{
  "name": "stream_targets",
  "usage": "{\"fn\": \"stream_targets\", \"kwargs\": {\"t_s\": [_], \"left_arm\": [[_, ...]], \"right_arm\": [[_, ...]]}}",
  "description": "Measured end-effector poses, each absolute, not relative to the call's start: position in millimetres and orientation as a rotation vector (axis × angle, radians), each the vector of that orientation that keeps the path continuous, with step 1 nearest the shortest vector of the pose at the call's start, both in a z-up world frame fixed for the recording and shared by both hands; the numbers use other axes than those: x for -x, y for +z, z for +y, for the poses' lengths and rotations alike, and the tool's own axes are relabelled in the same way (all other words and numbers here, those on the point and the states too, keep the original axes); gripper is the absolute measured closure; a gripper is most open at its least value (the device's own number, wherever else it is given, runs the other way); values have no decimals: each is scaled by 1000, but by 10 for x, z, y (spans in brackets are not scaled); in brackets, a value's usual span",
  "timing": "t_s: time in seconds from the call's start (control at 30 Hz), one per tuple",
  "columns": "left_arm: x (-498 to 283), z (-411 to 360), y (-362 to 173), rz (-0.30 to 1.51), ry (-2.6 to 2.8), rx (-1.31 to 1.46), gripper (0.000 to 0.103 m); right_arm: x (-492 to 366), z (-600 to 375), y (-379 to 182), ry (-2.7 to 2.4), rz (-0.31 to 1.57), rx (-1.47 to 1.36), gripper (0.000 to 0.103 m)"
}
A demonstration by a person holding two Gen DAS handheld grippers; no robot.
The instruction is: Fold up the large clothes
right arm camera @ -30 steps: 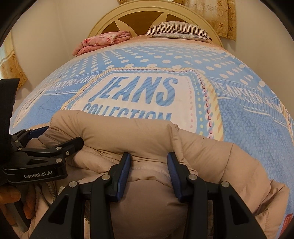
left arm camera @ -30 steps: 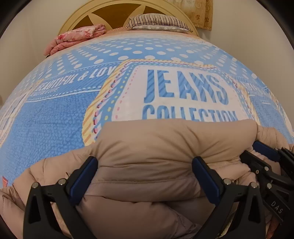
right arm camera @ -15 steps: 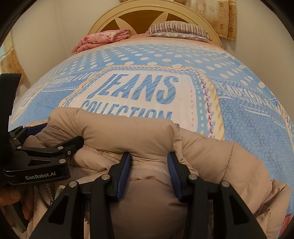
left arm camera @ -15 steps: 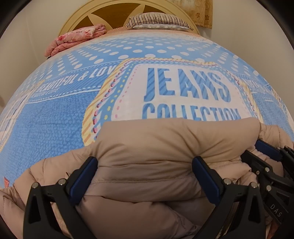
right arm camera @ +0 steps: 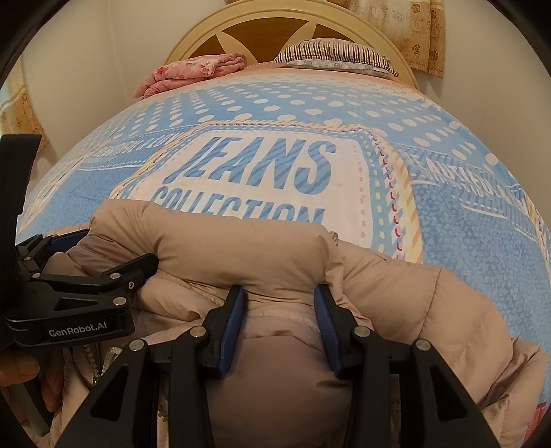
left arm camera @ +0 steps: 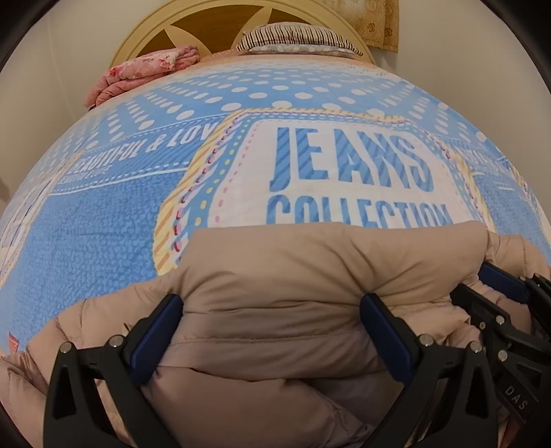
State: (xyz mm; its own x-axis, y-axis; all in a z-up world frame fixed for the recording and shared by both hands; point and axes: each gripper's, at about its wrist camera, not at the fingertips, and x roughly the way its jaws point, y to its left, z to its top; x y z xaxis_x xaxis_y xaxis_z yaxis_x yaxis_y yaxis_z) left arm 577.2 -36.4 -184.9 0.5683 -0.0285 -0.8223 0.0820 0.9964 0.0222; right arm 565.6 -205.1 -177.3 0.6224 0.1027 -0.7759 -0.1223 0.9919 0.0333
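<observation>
The beige quilted puffer jacket (left arm camera: 310, 275) lies bunched on the near part of the blue printed bedspread (left arm camera: 103, 224), its far edge covering the lower part of the "COLLECTION" lettering. Judged from its puffed panels, it is light, soft and bulky; it will spring back after compression, and the smooth shell may slip. Take hold at a stitched seam or hem, where the fabric is thinner.

The left gripper (left arm camera: 272, 324) has its fingers spread wide, with the padded roll lying between them. The right gripper (right arm camera: 279, 306) has its fingers set narrower, one on each side of a fold of the jacket; firm pinching cannot be confirmed.

Compared with one second ago, the jacket's rolled far edge sits slightly farther up the lettering. Finger spacing on both grippers is unchanged.

A pink floral folded blanket (left arm camera: 144, 69) and a striped pillow (left arm camera: 296, 38) lie at the far end, against the cream wooden headboard (left arm camera: 144, 31).
</observation>
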Motion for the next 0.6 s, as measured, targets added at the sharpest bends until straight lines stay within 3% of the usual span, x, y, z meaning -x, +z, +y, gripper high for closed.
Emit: {"fn": "stream_targets", "kwargs": {"t_s": [0.07,0.2,0.37,0.6], "left_arm": [[-5640,-266,-1669,942,-73,-33,3],[-5072,28,-1132,818,-134,37,3],[-3915,499,-755,767,-207,23,0],[-2475,1211,-835,751,-191,51,0]], "right_arm": [[-5598,-2094,-1677,136,901,32,54],[-5094,-2330,-1174,117,789,35,31],[-4150,-2859,-775,108,816,-56,31],[-2482,-3511,-822,55,863,-245,30]]}}
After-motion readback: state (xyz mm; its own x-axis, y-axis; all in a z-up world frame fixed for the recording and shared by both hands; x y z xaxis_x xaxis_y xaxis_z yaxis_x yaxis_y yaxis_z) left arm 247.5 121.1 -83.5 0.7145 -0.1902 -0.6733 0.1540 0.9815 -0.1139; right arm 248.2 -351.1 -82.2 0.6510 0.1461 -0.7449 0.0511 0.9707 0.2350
